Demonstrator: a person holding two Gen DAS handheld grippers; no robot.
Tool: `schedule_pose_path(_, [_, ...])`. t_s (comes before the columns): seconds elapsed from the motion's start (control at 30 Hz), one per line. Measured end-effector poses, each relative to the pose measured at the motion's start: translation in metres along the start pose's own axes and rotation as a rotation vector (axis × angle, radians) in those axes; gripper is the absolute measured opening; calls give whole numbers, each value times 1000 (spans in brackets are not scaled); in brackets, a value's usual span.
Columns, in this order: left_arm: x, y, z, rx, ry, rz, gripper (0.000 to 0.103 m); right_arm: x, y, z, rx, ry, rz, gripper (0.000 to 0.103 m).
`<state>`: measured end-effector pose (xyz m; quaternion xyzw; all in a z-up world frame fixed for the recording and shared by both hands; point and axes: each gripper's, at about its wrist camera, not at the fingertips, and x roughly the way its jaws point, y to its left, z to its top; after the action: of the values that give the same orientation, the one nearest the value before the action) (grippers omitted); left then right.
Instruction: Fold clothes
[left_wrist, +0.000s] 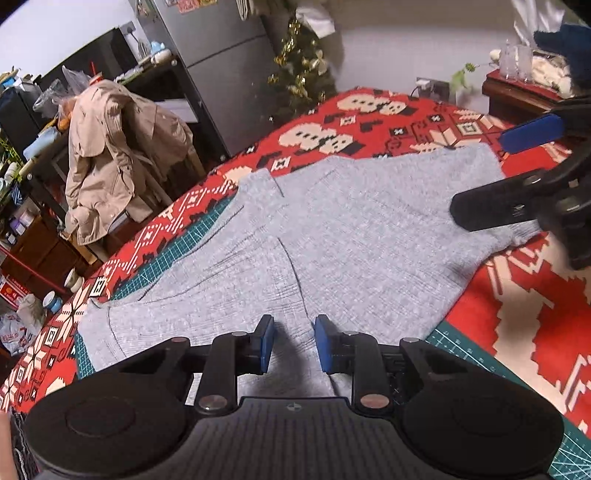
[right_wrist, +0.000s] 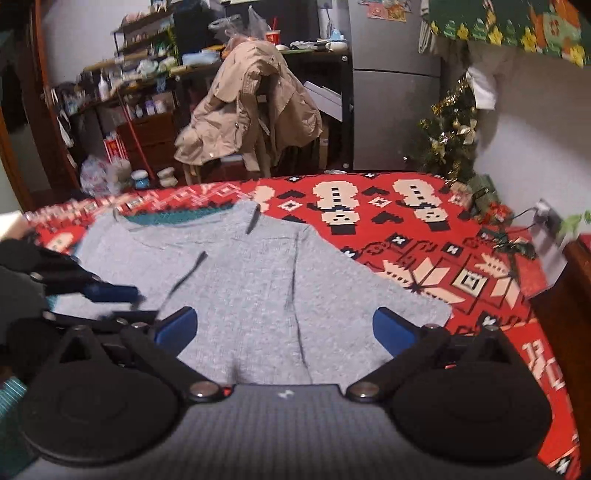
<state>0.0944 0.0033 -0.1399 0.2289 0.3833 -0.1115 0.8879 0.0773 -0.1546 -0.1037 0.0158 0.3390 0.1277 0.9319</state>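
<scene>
A grey knit sweater (left_wrist: 351, 229) (right_wrist: 258, 288) lies spread on a green cutting mat (left_wrist: 465, 350) over a red patterned tablecloth (left_wrist: 369, 122). My left gripper (left_wrist: 293, 343) sits at the sweater's near edge, its blue pads drawn close with a bunch of grey fabric pinched between them and creases running toward it. My right gripper (right_wrist: 284, 328) hovers wide open over the sweater's right side, nothing between its fingers. In the left wrist view the right gripper (left_wrist: 480, 176) stands above the sweater's far right corner. A blurred left finger (right_wrist: 110, 293) shows in the right wrist view.
A beige coat (left_wrist: 110, 155) (right_wrist: 251, 107) hangs on a chair beyond the table's far edge. A grey fridge (left_wrist: 221, 66), a small Christmas tree (right_wrist: 450, 140) and cluttered shelves stand behind. A wooden cabinet (left_wrist: 517, 96) flanks the table on the right.
</scene>
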Motion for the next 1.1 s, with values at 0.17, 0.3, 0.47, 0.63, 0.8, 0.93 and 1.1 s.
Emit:
schedule_pose_path(0.17, [0, 3, 0, -17, 20, -6, 9, -1, -3, 1, 51, -21, 57, 102])
schedule_pose_path(0.3, [-5, 24, -2, -155, 30, -48, 5, 2, 2, 4, 79, -27, 91, 101])
schedule_pose_path(0.47, [-10, 55, -8, -370, 34, -147, 5, 26, 12, 9, 129, 16, 159, 59])
schedule_pose_path(0.63, [-8, 72, -17, -497, 40, -209, 5, 57, 22, 13, 176, 63, 206, 24])
schedule_pose_path(0.8, [-6, 71, -19, -511, 37, -236, 5, 87, 32, 18, 222, 111, 252, 17])
schedule_pose_path(0.93, [-4, 69, -19, -510, 34, -244, 5, 108, 39, 26, 205, 110, 262, 17])
schedule_pose_path(1.1, [-8, 64, -17, -480, 12, -237, 32, 127, 50, 39, 93, 114, 197, 17])
